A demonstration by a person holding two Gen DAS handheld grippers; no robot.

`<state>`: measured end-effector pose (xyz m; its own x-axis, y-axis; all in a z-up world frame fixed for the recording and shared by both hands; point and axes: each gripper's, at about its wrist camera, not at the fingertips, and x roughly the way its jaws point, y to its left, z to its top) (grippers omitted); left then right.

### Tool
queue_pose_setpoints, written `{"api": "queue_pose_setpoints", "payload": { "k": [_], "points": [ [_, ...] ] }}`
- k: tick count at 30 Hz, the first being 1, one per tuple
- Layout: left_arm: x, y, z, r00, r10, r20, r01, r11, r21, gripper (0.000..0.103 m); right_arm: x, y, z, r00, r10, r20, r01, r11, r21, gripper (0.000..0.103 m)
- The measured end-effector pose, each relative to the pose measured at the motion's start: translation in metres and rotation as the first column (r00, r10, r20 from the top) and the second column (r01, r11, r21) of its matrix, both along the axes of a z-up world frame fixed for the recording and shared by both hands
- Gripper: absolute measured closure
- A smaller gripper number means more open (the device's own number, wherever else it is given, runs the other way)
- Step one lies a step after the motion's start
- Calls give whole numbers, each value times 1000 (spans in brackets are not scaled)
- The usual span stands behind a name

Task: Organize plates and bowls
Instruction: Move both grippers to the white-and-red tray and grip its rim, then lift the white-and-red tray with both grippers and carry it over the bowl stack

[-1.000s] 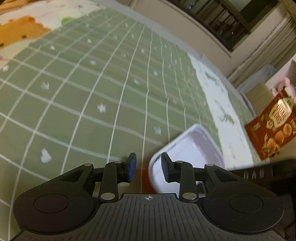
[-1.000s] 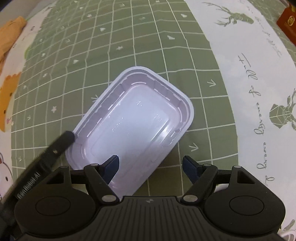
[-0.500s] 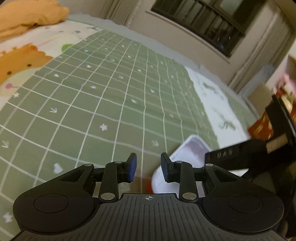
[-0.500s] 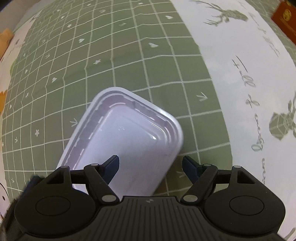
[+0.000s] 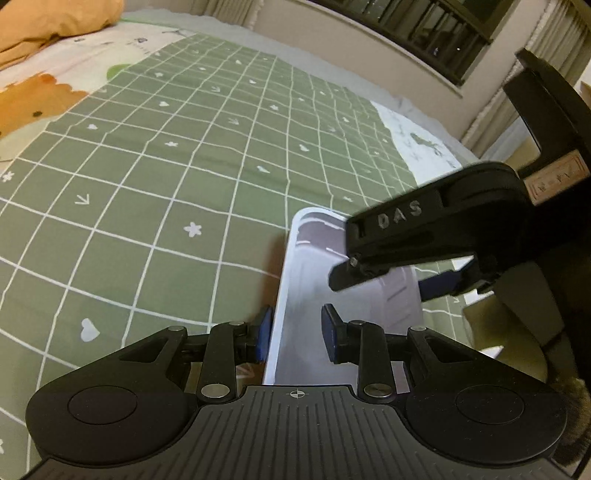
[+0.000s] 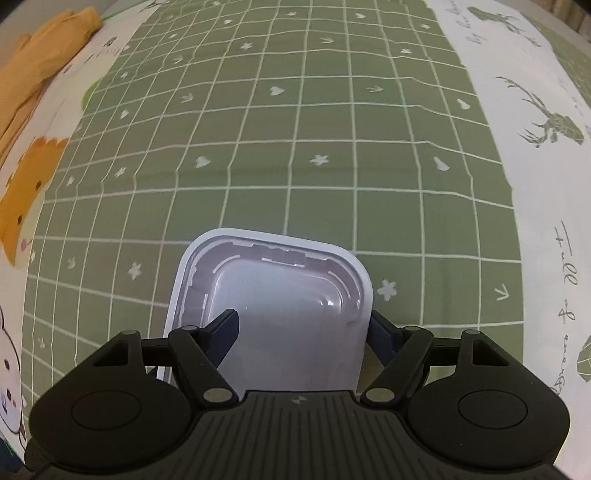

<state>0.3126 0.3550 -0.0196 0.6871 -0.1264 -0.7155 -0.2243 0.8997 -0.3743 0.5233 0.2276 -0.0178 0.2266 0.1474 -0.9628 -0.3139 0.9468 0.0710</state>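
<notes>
A pale lilac rectangular plastic container (image 6: 280,295) lies on the green checked cloth (image 6: 295,147). It also shows in the left wrist view (image 5: 314,280). My left gripper (image 5: 297,338) is open and straddles the container's left rim, one finger outside, one inside. My right gripper (image 6: 306,332) is open and straddles the right rim, left finger (image 6: 225,325) inside the container, right finger outside. The right gripper also shows in the left wrist view (image 5: 406,266), reaching in over the container.
An orange cloth (image 5: 48,26) lies at the far left corner. A white deer-print cloth (image 6: 535,129) borders the green one on the right. A wall and dark window frame (image 5: 424,22) stand beyond the far edge.
Both grippers have closed in on the container, with its rims now between their fingers. The right gripper has swung round so the container points straight ahead.
</notes>
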Motion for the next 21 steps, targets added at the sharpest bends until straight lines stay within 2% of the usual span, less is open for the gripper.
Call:
{"api": "queue_pose_setpoints", "payload": {
  "k": [4, 11, 21],
  "points": [
    [0, 1, 1, 1000, 2, 6, -3, 1000, 5, 73, 2, -13, -5, 999, -22, -31, 22, 1000, 2, 39],
    [4, 2, -2, 1000, 9, -6, -9, 1000, 13, 80, -10, -37, -18, 996, -32, -87, 30, 999, -22, 56],
    [5, 2, -9, 999, -6, -36, 5, 1000, -22, 82, -19, -43, -19, 996, -17, -91, 16, 1000, -14, 60]
  ]
}}
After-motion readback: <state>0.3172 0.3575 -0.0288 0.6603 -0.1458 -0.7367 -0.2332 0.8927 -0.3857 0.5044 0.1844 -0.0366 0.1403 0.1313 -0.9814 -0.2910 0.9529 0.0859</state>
